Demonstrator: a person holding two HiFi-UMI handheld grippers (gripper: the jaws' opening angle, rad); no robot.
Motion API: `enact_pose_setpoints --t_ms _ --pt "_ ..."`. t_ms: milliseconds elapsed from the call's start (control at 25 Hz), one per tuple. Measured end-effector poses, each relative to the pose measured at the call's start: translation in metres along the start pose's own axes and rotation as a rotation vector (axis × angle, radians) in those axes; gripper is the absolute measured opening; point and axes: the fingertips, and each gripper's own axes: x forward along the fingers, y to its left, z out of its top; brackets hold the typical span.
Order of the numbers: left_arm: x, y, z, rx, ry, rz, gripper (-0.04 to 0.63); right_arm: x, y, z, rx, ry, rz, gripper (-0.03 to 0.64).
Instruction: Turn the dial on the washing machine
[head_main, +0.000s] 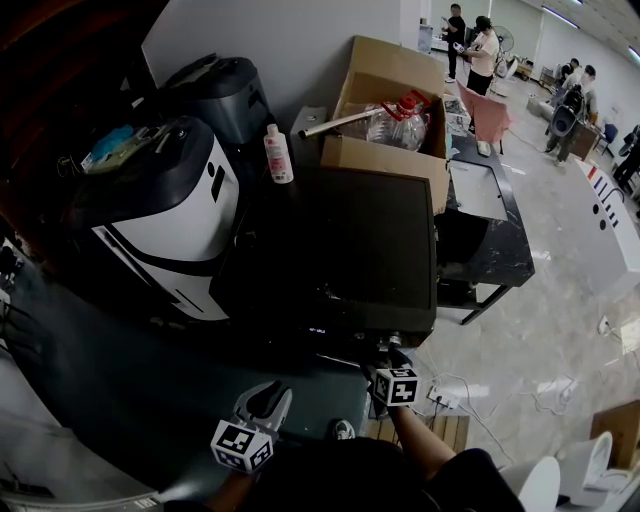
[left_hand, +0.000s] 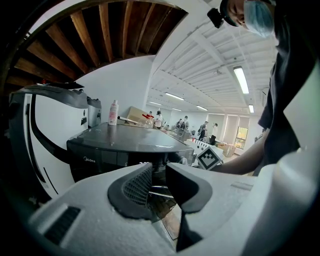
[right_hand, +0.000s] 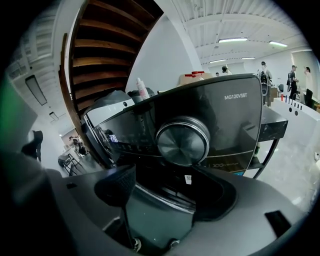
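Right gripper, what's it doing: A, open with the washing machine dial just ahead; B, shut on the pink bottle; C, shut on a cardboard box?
A: the right gripper's jaws stand apart, and the dial sits just beyond them, not gripped.

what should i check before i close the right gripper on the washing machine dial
1. Jaws of the right gripper open: ok, they stand wide apart with nothing between them.
2. Jaws around the dial: not ok, it sits ahead of the pads and a little above them, not yet touched.
3. Face of the dial free: ok, nothing covers it.
4. The left gripper out of the way: ok, it is off to the left, jaws slightly apart and empty.
5. Present setting of the dial: cannot tell, no pointer mark shows.
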Motion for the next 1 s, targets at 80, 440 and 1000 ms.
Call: enact_pose_setpoints --t_ms 80,440,1000 --pt "-0.001 0.002 -0.001 -0.004 -0.001 0.007 0.077 0.0 -0.001 -0.001 -0.007 0.0 -0.002 0.326" --pt "0.001 0.004 0.0 -0.015 -0.009 0.002 0.076 -0.008 -0.01 0.004 0.007 -0.017 -0.035 0.33" --pt "0.002 0.006 -0.005 -0.002 -0.027 -0.011 0.076 -0.04 0.002 0.051 -0.137 -0.17 -0.098 0.334"
